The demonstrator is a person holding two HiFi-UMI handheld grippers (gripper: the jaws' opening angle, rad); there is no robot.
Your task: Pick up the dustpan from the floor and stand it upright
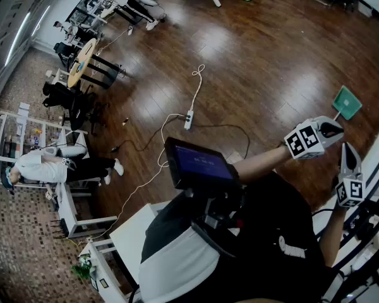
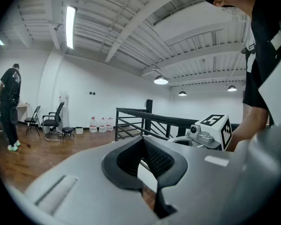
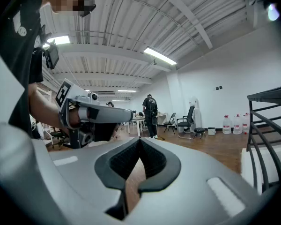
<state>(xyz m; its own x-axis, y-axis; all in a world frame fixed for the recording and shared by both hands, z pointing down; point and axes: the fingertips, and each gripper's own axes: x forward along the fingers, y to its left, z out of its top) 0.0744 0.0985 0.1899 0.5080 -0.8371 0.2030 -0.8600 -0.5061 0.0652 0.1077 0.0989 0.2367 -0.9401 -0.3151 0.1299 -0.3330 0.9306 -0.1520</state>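
Pickup not started: green dustpan [image 1: 346, 101] sits on the wood floor [image 1: 252, 55], just beyond both tools and touched by neither. Left hand-held gripper [image 1: 333, 129] closed and empty, held out roughly level toward it. Right hand-held gripper [image 1: 348, 153] likewise closed and empty, close alongside. Grasping and standing upright remain.

Both arms reach forward; left hand-held gripper [image 2: 143, 139] and right hand-held gripper [image 3: 140, 139] sit side by side, jaws closed, empty

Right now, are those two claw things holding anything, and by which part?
Nothing is held. The left gripper and the right gripper are both shut and empty; the green dustpan sits on the floor, apart from them.
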